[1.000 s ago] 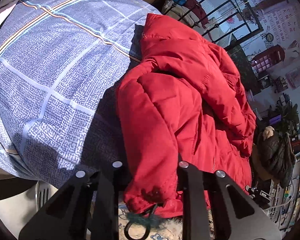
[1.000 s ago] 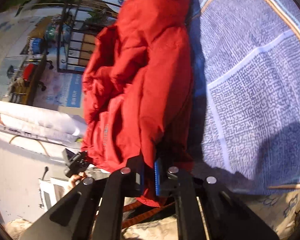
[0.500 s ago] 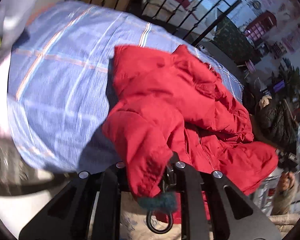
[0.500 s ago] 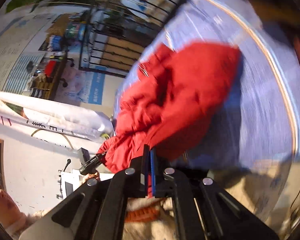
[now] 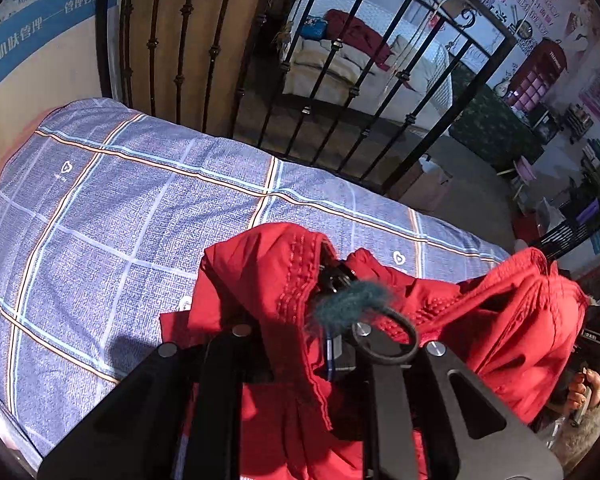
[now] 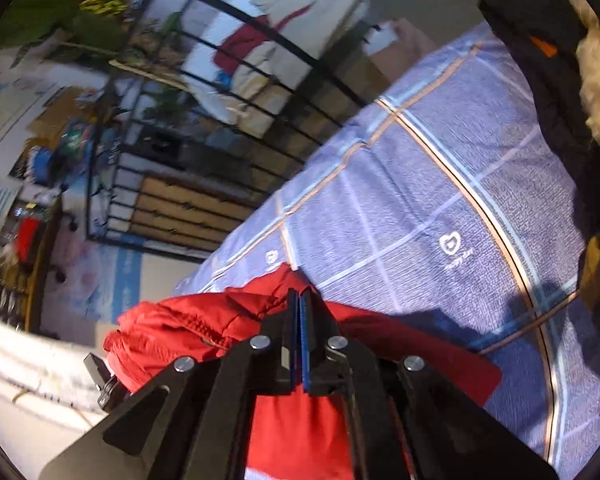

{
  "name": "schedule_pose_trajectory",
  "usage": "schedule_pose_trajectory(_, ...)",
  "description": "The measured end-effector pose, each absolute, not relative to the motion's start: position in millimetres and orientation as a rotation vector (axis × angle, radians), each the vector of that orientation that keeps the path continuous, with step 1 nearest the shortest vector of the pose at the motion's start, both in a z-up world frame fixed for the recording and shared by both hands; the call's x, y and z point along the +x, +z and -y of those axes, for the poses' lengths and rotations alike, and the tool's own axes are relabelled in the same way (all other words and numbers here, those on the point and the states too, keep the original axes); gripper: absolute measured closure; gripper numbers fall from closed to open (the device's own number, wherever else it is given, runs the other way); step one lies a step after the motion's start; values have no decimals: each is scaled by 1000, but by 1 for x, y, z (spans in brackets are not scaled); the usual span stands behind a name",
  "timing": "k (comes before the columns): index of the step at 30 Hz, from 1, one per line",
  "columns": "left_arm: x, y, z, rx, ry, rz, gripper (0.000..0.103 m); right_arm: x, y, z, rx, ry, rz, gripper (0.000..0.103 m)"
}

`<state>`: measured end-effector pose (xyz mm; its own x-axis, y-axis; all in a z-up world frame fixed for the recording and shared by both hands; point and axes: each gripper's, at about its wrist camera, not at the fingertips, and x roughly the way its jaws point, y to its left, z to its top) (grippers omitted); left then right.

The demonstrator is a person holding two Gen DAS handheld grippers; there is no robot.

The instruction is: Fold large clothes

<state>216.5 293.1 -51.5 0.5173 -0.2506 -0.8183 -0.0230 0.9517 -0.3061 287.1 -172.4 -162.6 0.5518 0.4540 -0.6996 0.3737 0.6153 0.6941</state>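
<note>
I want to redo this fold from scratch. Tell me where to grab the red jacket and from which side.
Grip the red jacket by a stitched edge, where the puffy fabric thins enough for closed fingers. The left gripper and right gripper each pinch such an edge now. Come in from the near side of the bed, since the jacket bunches there.

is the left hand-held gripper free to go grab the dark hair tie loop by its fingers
Probably not: the left hand-held gripper looks shut on the red jacket. The hair tie sits right at its fingers, but grabbing it means letting go of the jacket.
</note>
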Motion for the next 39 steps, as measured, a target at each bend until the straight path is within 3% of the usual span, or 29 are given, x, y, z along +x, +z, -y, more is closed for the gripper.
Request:
schedule_pose_trajectory(5, 232, -95, -275, -223, -110, -1045, 85, 296, -219, 167, 942, 8, -1089, 102)
schedule_pose_trajectory(11, 226, -119, -271, -234, -88, -1016, 83, 290, -247, 156, 928, -14, -1087, 102)
schedule_pose_trajectory(17, 210, -104, -262, -172, -26, -964, 82, 291, -237, 148, 858, -36, -1088, 102)
schedule_pose_trajectory(24, 188, -67, -261, -79, 20, -918, 78, 284, -199, 152, 808, -47, -1035, 95)
schedule_pose_trajectory(25, 184, -63, -262, -75, 23, -910, 76, 282, -193, 155, 819, -44, -1021, 88)
schedule_pose_trajectory(27, 178, -57, -262, -51, 30, -896, 75, 277, -182, 163, 841, -65, -967, 54)
schedule_pose_trajectory(28, 175, -54, -261, -38, 31, -892, 75, 270, -176, 172, 882, -71, -903, 21)
schedule_pose_trajectory(29, 174, -53, -260, -28, 26, -889, 74, 264, -172, 179, 928, -70, -852, 15)
schedule_pose_trajectory(34, 170, -53, -259, -21, 33, -876, 74, 250, -149, 178, 949, -39, -830, 23)
schedule_pose_trajectory(39, 176, -62, -257, -32, 42, -883, 74, 215, -90, 49, 436, 200, -809, 19)
